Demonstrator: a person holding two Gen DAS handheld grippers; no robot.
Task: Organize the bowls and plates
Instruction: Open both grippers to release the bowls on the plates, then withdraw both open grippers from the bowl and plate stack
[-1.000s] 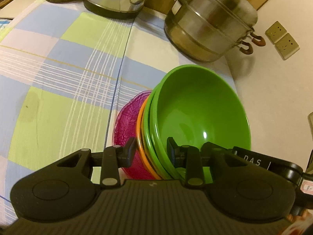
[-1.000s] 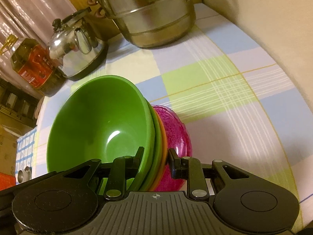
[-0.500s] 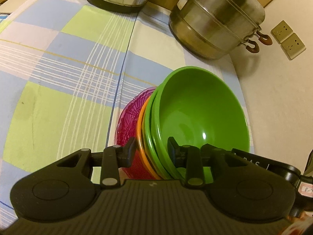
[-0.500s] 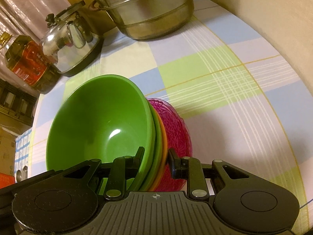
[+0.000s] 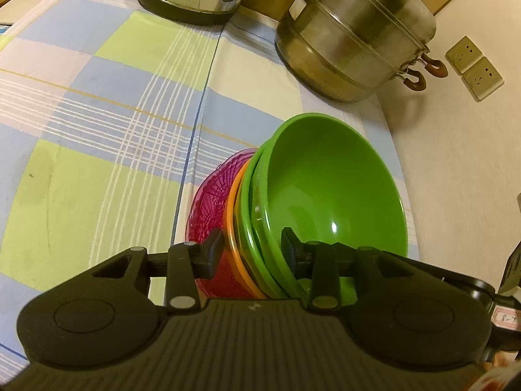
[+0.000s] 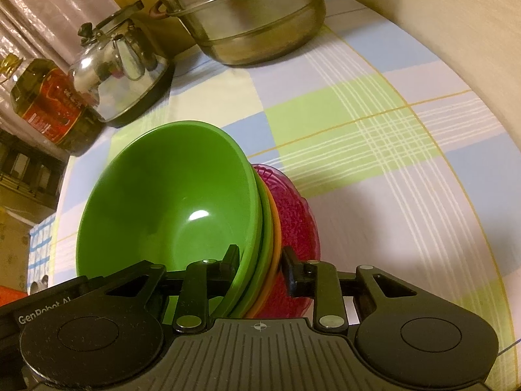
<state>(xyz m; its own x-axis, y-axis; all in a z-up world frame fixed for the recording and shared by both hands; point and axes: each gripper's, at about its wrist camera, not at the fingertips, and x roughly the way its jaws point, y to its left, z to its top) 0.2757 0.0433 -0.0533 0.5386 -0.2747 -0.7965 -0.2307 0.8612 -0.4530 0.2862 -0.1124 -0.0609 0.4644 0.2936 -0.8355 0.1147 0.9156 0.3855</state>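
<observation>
A nested stack of bowls (image 5: 325, 202) is seen between both pairs of tongs, above the checked cloth of the desk (image 5: 107, 123). The stack is made of a green bowl (image 6: 176, 202) on the inner side, a second green rim (image 5: 247, 208), an orange rim (image 5: 232, 208) and a dark pink patterned bowl (image 5: 208, 208) on the outer side.

The left tongs (image 5: 250, 247) are placed over the near edge of the stack: one finger is seen inside the green bowl, the other against the pink bowl. The right tongs (image 6: 260, 259) are placed over the opposite edge in the same way, one finger inside the green bowl and the other beside the pink bowl (image 6: 293, 208). The jaws of both tongs have just been opening, with the rims between them. A small gap is seen at the fingers of both, so the stack appears released more than clenched.

The stack is tilted in both views. In the left view the opening of the green bowl is turned to the right, and in the right view to the left. The pink bowl is seen on the outer side, toward the cloth.

At the far end of the desk a steel pot (image 5: 355, 32), a kettle (image 6: 120, 71) and an oil bottle (image 6: 49, 107) are seen, well apart from the stack.
</observation>
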